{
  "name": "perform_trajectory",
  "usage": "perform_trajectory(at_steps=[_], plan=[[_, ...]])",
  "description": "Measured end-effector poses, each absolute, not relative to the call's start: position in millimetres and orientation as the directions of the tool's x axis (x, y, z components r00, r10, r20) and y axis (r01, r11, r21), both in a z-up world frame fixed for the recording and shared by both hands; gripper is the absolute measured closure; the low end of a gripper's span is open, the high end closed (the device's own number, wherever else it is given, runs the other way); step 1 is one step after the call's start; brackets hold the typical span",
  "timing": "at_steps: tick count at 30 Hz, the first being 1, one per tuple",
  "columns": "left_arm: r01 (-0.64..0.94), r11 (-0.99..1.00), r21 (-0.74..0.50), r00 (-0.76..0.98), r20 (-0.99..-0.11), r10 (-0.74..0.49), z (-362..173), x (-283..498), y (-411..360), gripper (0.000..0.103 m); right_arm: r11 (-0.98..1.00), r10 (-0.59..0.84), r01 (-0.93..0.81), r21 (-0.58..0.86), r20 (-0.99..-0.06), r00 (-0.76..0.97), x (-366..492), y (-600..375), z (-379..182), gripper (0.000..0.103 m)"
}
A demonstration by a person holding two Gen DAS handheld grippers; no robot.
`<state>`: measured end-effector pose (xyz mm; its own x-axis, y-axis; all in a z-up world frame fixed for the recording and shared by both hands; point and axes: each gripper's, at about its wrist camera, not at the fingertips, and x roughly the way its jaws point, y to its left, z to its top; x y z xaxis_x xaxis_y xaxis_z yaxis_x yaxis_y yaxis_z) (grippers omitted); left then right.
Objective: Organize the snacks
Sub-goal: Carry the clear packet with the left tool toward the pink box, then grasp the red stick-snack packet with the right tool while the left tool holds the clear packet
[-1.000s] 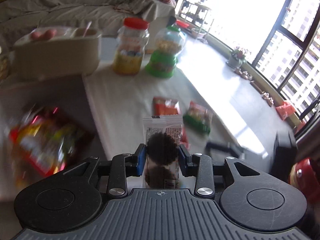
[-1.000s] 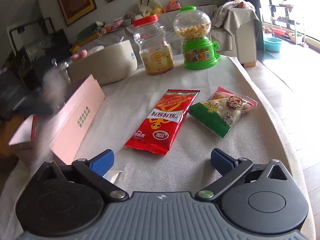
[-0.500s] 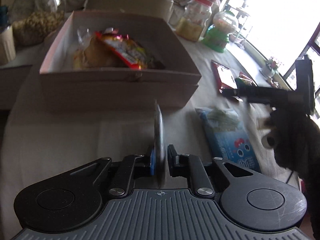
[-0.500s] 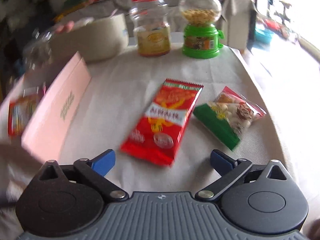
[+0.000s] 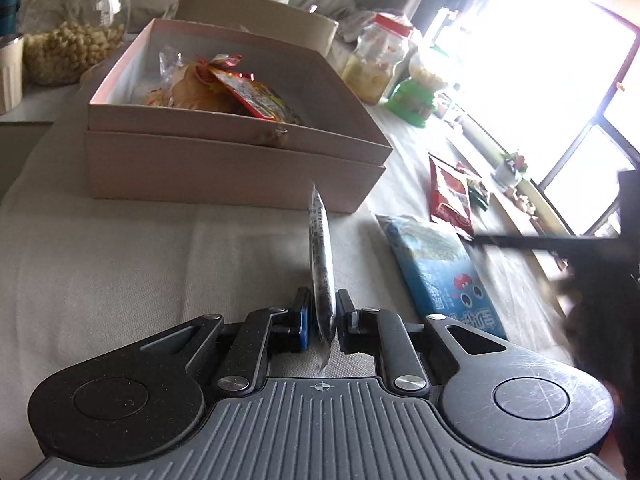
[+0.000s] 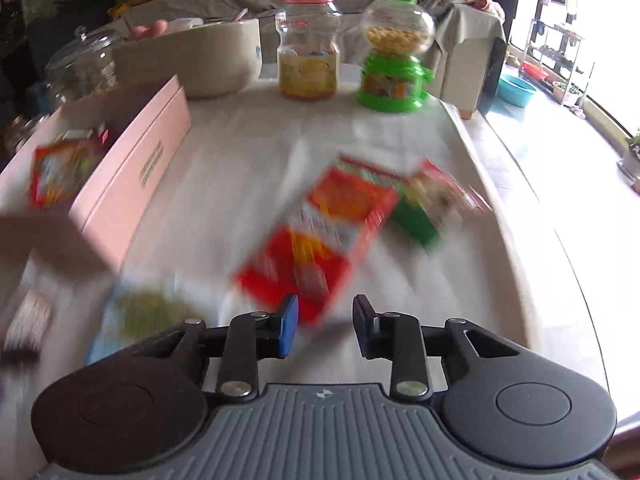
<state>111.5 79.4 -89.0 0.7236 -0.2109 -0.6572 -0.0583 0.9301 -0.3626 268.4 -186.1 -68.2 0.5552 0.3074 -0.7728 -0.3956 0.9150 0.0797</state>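
The table [image 5: 120, 248] wears a pale cloth, and the pink box [image 5: 224, 168] sits on it with printed characters down its side, too blurred to read. Snack bags are already inside. A blue packet [image 5: 444, 272] lies flat beside the box, a cartoon face and white characters on it, unreadable. The red packet [image 6: 320, 240] carries white lettering, smeared by motion. The left tool [image 5: 320, 320], angled down toward the box, is clamped on a thin clear packet [image 5: 321, 256] standing edge-on, fine print illegible. The right tool [image 6: 325, 326], tilted down over the table, is closing its jaws with the red packet's corner between them; contact I can't tell.
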Motion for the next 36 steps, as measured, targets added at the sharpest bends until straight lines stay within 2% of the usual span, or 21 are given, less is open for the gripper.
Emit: perform_trajectory(at_steps=[6, 8, 9, 10, 15, 19, 26, 28, 31, 36], plan=[[-0.028, 0.930, -0.367, 0.758, -0.614, -0.220, -81, 107, 71, 0.086, 0.898, 0.325, -0.434, 0.073, -0.775, 0.542, 201, -229, -69, 0.072], [-0.005, 0.936, -0.352, 0.766, -0.604, -0.223, -75, 105, 65, 0.085, 0.903, 0.340, -0.416, 0.106, -0.768, 0.543, 195, -237, -68, 0.058], [0.005, 0.942, -0.335, 0.767, -0.604, -0.219, -74, 105, 62, 0.085, 0.903, 0.359, -0.408, 0.137, -0.762, 0.539, 195, -240, -67, 0.042], [0.012, 0.948, -0.317, 0.765, -0.608, -0.213, -73, 105, 58, 0.084, 0.899, 0.381, -0.404, 0.166, -0.750, 0.540, 195, -241, -66, 0.034], [0.017, 0.966, -0.257, 0.743, -0.644, -0.184, -73, 106, 45, 0.081, 0.871, 0.456, -0.436, 0.226, -0.701, 0.548, 205, -218, -57, 0.031], [-0.007, 0.965, -0.261, 0.743, -0.647, -0.169, -75, 109, 47, 0.081, 0.914, 0.394, -0.342, 0.218, -0.677, 0.621, 252, -194, -54, 0.022], [0.005, 0.950, -0.312, 0.757, -0.619, -0.208, -77, 109, 54, 0.082, 0.968, 0.246, -0.199, 0.155, -0.751, 0.613, 343, -150, -82, 0.023], [0.014, 0.942, -0.334, 0.763, -0.606, -0.227, -76, 107, 58, 0.083, 0.967, 0.220, -0.242, 0.083, -0.749, 0.624, 341, -141, -81, 0.043], [0.019, 0.927, -0.376, 0.754, -0.603, -0.260, -79, 107, 63, 0.082, 0.942, 0.267, -0.329, 0.066, -0.743, 0.614, 322, -143, -74, 0.049], [-0.001, 0.898, -0.439, 0.755, -0.589, -0.287, -83, 106, 65, 0.082, 0.905, 0.366, -0.408, 0.124, -0.717, 0.593, 275, -175, -51, 0.050]])
